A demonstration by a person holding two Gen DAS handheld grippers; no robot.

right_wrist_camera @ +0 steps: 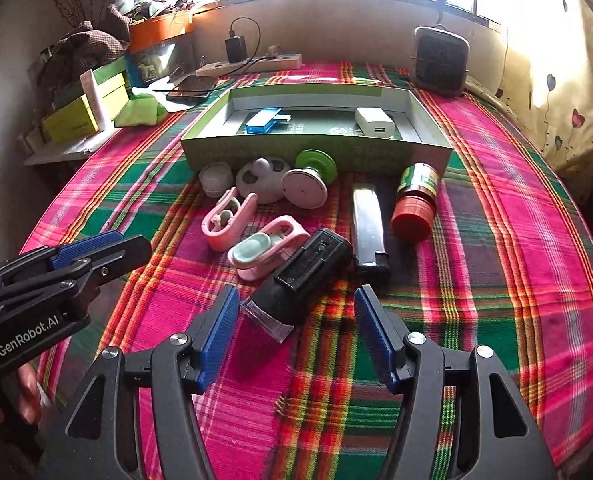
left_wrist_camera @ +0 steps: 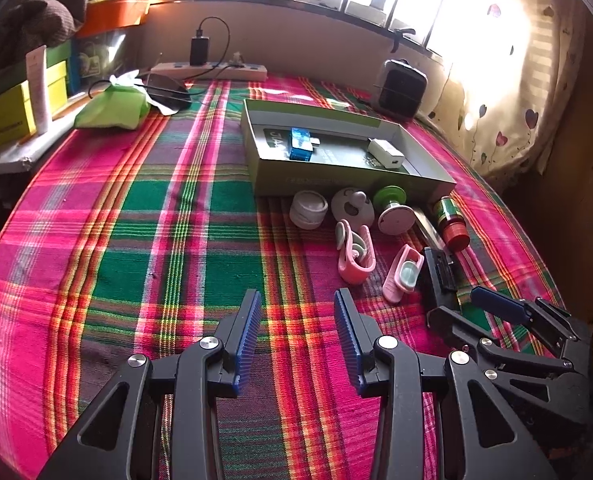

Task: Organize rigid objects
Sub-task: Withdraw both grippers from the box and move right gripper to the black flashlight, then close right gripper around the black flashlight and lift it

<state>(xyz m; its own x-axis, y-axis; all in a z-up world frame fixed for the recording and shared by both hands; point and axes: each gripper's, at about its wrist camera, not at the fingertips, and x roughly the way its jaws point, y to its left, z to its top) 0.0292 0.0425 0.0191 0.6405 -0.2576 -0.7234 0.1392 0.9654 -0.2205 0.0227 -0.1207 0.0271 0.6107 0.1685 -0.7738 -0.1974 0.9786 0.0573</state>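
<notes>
Black plastic torch [right_wrist_camera: 308,276] lies on the plaid cloth [right_wrist_camera: 476,280] just ahead of the right gripper [right_wrist_camera: 296,312], whose jaws stand apart, empty, likely lined up to grab it for the green box [right_wrist_camera: 316,152] beyond. Left gripper [left_wrist_camera: 298,316] hangs open over bare cloth.

Small items [right_wrist_camera: 256,208] — before green box [right_wrist_camera: 316,152]

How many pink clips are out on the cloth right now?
2. One pink clip lies just in front of the white round pieces near the box; the other lies beside it, against the black torch. None seems hidden.
</notes>
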